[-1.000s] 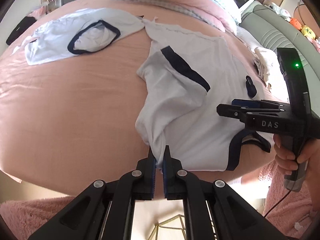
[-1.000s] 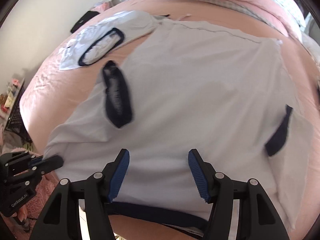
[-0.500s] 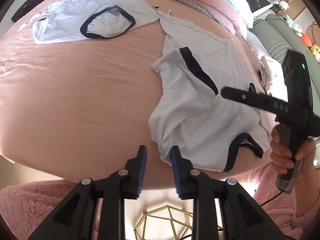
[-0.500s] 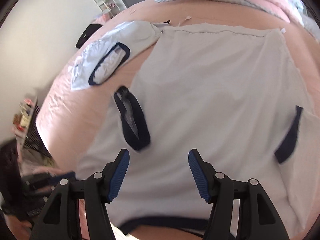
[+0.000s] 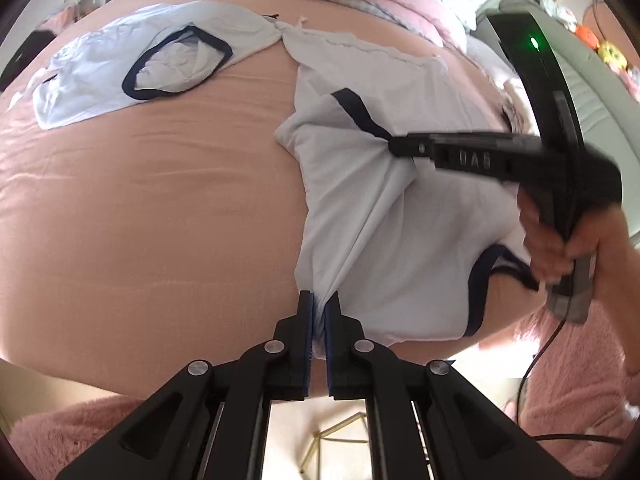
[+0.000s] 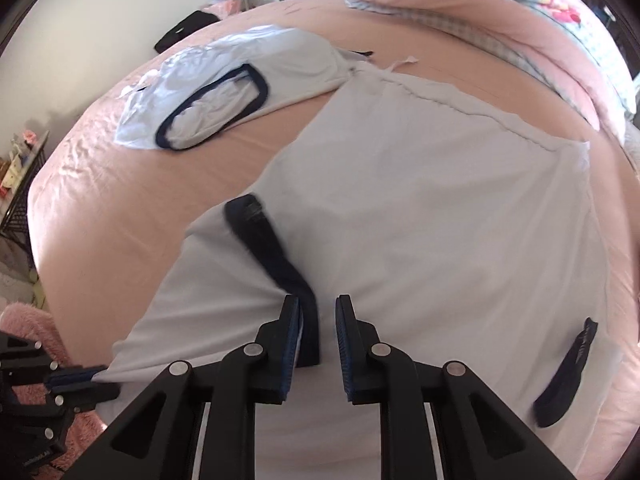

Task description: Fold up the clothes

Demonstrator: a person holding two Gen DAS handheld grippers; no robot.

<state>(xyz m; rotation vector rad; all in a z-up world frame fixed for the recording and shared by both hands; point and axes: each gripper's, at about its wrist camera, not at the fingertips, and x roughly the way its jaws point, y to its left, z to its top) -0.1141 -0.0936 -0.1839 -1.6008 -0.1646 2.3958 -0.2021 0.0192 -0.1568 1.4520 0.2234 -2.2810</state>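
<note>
A white shirt [image 5: 400, 240] with navy trim lies spread on the pink bed [image 5: 160, 220]. My left gripper [image 5: 318, 312] is shut on the shirt's near left edge, with a fold of cloth pinched between its pads. It also shows at the lower left of the right wrist view, where the left gripper [image 6: 94, 374] holds that corner. My right gripper [image 6: 318, 320] is closing over the folded-in left sleeve; the navy sleeve band [image 6: 272, 248] runs between its jaws, with a gap still showing at the right pad. In the left wrist view, cloth puckers toward the right gripper [image 5: 394, 146].
A second white garment [image 5: 160, 64] with a navy neckline lies at the far left of the bed. A pink quilt [image 6: 480, 0] is heaped along the back. A hand [image 5: 560, 248] holds the right gripper above pink fluffy clothing [image 5: 580, 380]. A gold wire frame [image 5: 340, 440] stands on the floor.
My left gripper opened off the shirt's edge, then shut on it again. My right gripper moved left over the shirt to the sleeve band and its jaws narrowed around it.
</note>
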